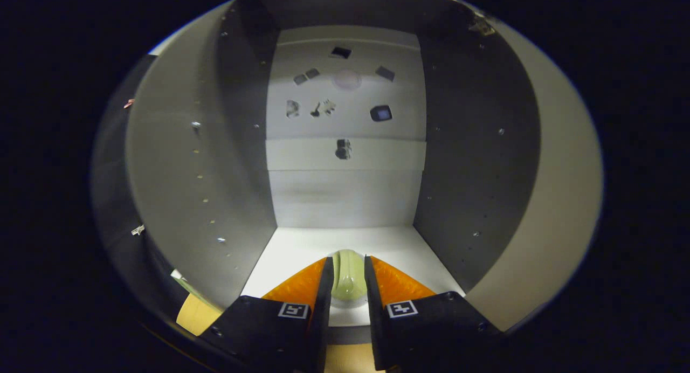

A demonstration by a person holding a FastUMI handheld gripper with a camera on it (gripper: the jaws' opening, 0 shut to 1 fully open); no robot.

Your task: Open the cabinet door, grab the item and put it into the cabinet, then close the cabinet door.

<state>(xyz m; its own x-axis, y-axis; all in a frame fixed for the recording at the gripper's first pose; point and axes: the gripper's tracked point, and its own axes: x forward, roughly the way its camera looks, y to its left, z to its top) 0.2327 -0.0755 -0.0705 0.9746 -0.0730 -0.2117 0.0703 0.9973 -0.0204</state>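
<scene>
**Pale green item pinched at the cabinet mouth**

Gripper [347, 278] points straight into the open cabinet [232, 163]. Fingers stand close together, both pressing on a pale green, smooth, rounded item [347, 276]; what exactly it is, cannot tell. The item sits between the fingers, its rounded end poking a little past the tips toward 12 o'clock. Jaws: narrow, pinching the item from both sides.

The item hangs over the front part of the white cabinet floor [302, 249]. Whether it touches the floor, cannot tell.

Cabinet interior: grey side walls at 9 and 3 o'clock of the fingers, each dotted with rows of small shelf-pin holes. White back panel [345, 195] at 12 o'clock, well beyond the tips. A horizontal band crosses the back panel about halfway up.

Above the band, several small dark scraps or marks [381, 113] are scattered on the upper back surface, too small to identify. One more dark mark sits on the band itself.

A tan wooden surface [195, 315] shows at 8 o'clock, below the cabinet's front edge.
</scene>
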